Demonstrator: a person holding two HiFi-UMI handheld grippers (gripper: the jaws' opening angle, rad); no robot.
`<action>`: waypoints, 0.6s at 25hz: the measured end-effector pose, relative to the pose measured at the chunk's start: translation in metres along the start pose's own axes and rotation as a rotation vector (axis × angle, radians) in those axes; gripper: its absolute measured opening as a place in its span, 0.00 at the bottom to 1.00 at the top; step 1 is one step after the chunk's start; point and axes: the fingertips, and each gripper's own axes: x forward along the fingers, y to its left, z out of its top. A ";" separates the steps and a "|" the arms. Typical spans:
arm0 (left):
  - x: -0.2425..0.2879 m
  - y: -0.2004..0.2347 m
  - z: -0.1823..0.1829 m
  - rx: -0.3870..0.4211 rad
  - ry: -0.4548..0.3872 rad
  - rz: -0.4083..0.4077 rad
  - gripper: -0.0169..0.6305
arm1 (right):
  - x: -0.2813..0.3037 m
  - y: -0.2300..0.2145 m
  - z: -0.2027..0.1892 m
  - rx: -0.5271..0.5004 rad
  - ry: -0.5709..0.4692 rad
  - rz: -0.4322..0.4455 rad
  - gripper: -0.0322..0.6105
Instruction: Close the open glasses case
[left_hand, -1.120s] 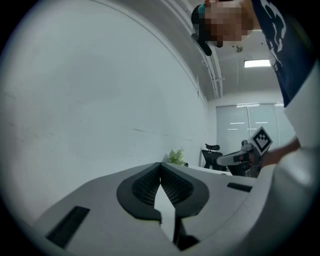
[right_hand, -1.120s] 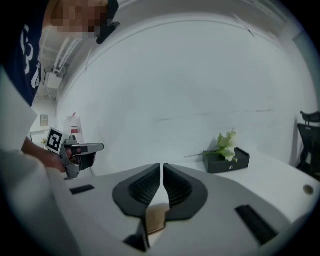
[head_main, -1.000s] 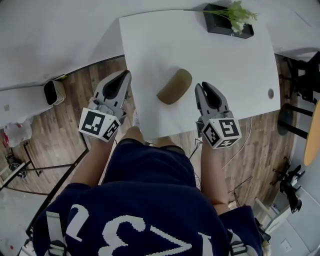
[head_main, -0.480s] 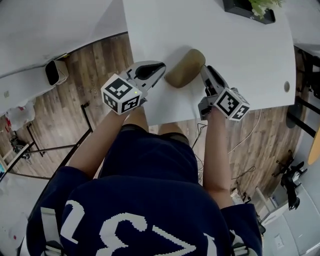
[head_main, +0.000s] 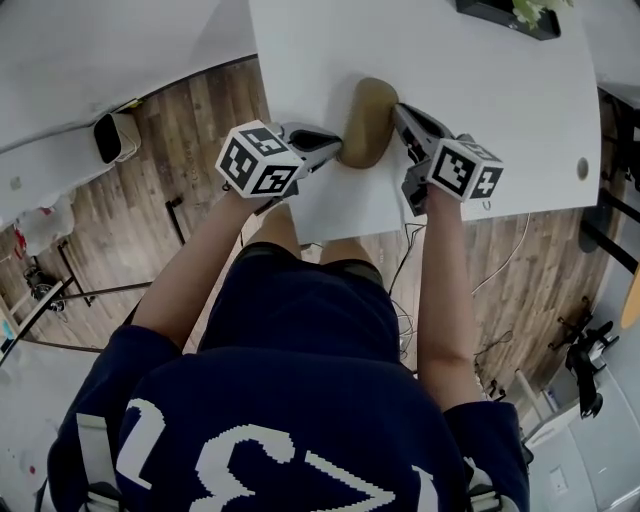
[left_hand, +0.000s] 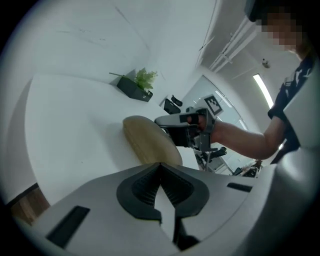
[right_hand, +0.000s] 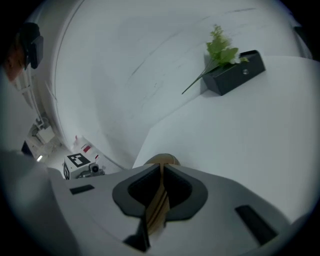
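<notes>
A tan oval glasses case (head_main: 365, 125) lies near the front edge of the white table (head_main: 300, 60); its lid looks down. My left gripper (head_main: 335, 146) reaches in from the left, its tips at the case's near-left end, shut and empty. In the left gripper view the case (left_hand: 150, 142) lies just past the joined tips of the left gripper (left_hand: 160, 165). My right gripper (head_main: 399, 109) touches the case's right side, its jaws closing to a narrow slit. Through that slit in the right gripper (right_hand: 162, 166) the tan case (right_hand: 161, 160) shows; nothing looks pinched.
A black planter with a green sprig (head_main: 505, 15) stands at the table's far right. A cable hole (head_main: 582, 168) sits near the right edge. Left of the table are a wooden floor and a white bin (head_main: 115, 135). The person's legs are under the front edge.
Both grippers have come down and inward from the table's front edge to the two sides of the case. The left one has swung round to point right at it.
</notes>
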 end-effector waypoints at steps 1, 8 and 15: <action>0.001 -0.006 -0.005 0.001 0.026 -0.031 0.05 | 0.009 0.007 0.000 -0.040 0.040 0.026 0.11; 0.019 -0.039 -0.028 0.130 0.150 -0.079 0.05 | 0.063 0.077 -0.019 -0.404 0.289 0.218 0.14; -0.006 -0.032 0.016 0.146 -0.054 0.019 0.05 | -0.015 0.039 -0.018 -0.364 0.097 0.003 0.23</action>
